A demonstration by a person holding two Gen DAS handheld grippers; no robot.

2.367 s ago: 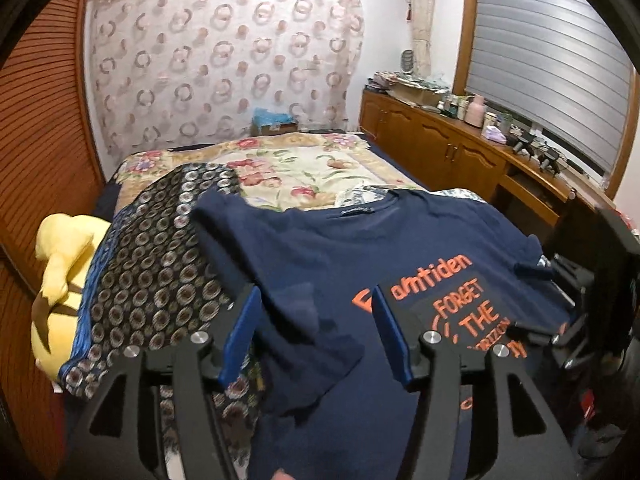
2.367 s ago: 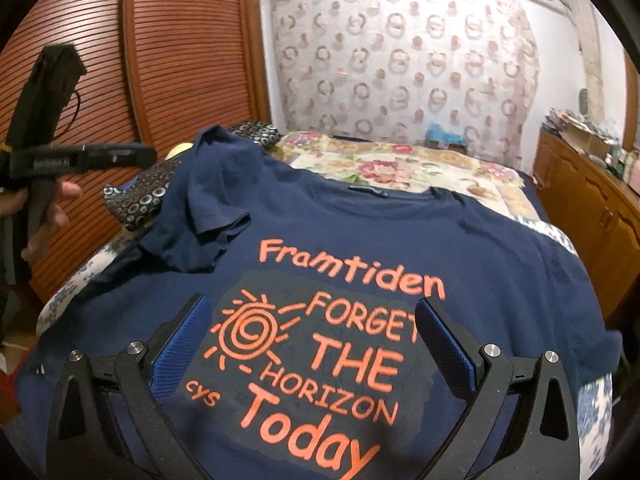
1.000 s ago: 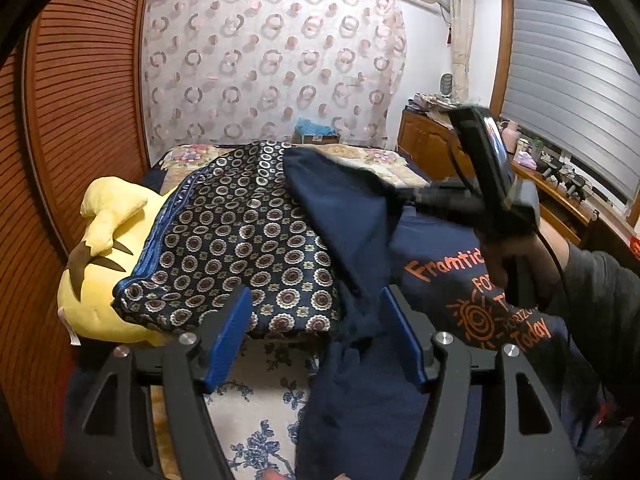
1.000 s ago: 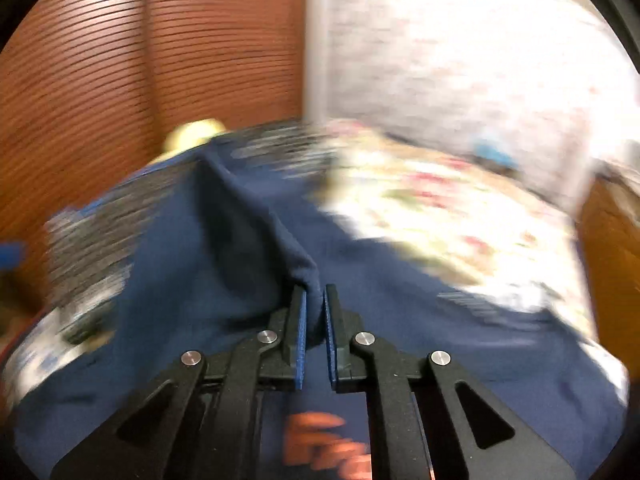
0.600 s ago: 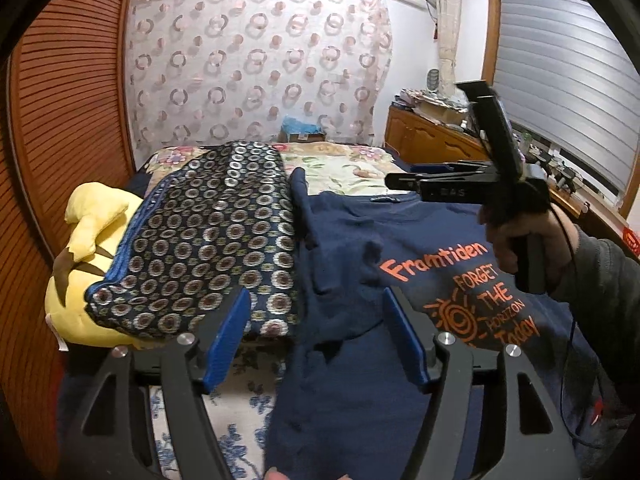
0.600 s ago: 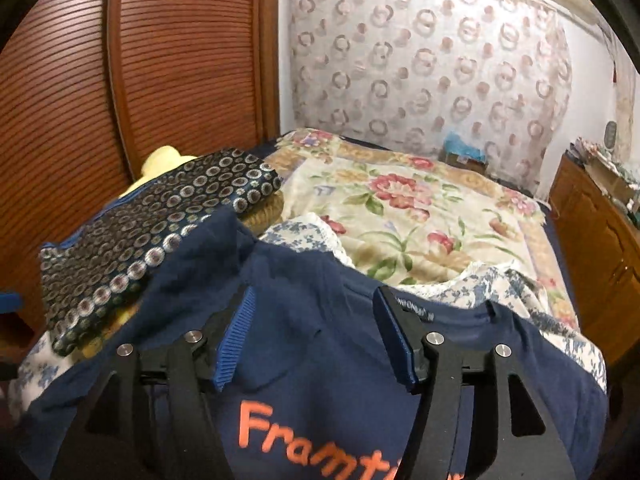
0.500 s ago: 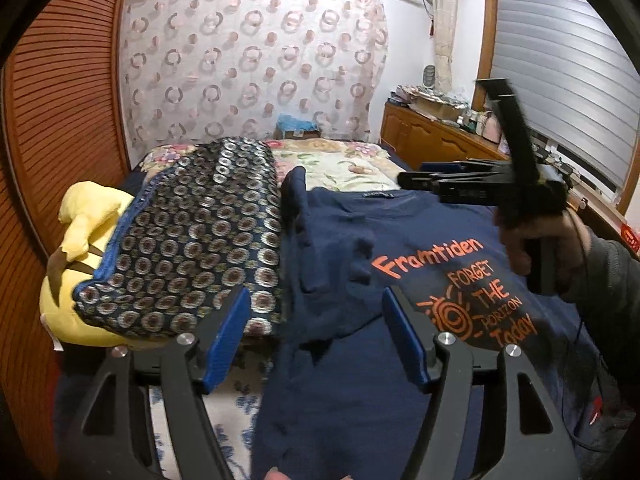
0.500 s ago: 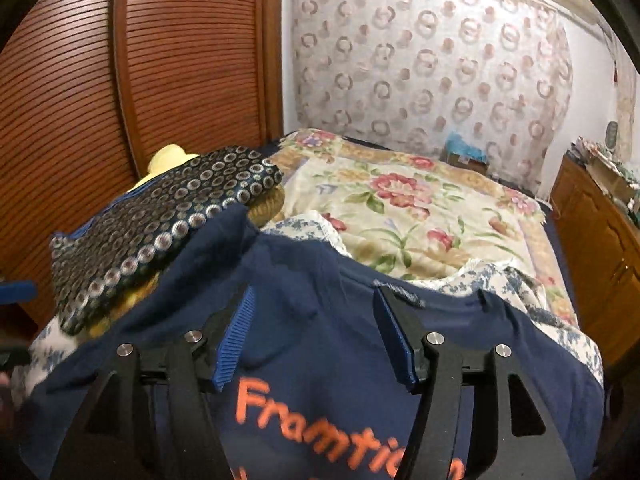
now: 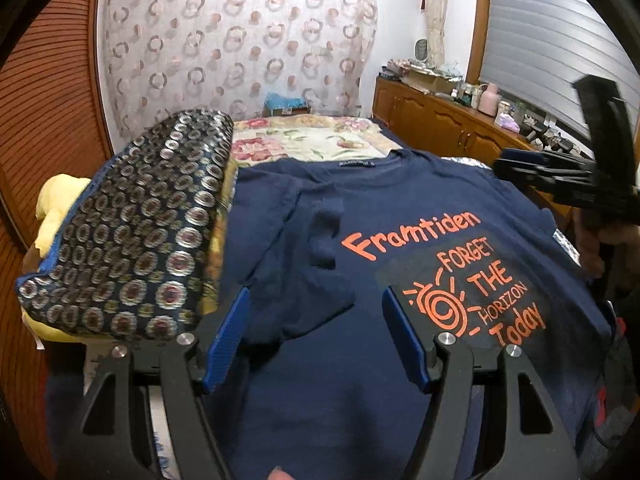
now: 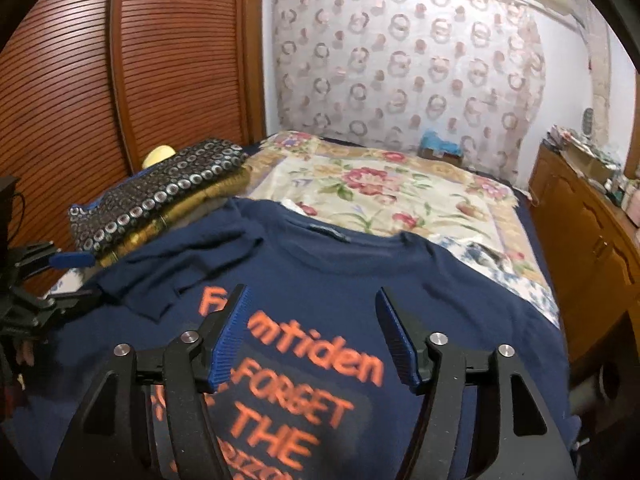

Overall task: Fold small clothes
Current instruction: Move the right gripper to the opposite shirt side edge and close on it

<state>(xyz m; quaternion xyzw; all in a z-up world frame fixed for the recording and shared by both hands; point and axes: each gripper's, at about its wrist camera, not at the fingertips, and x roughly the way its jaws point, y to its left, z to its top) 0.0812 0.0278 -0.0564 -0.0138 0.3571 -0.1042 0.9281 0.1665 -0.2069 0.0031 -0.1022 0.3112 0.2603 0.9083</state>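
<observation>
A navy T-shirt (image 9: 360,380) with orange print lies face up on the bed, collar at the far end. Its left sleeve (image 9: 304,280) lies folded inward over the chest. My left gripper (image 9: 315,296) hovers open over that sleeve, nothing between its pads. In the right wrist view my right gripper (image 10: 312,292) hangs above the printed chest of the T-shirt (image 10: 440,288); its jaws are opening and hold nothing. The folded sleeve (image 10: 172,276) lies to its left. Each gripper shows at the edge of the other's view.
A dark cushion with a ring pattern (image 9: 132,240) lies on a yellow plush toy (image 9: 52,216) left of the shirt. A floral bedspread (image 10: 380,192) covers the far bed. A wooden cabinet (image 10: 592,248) runs along the right, a slatted wardrobe door (image 10: 120,80) along the left.
My right gripper let go of the sleeve, opened, and drew back right over the print. The sleeve now lies folded on the chest. My left gripper slid right, toward the shirt.
</observation>
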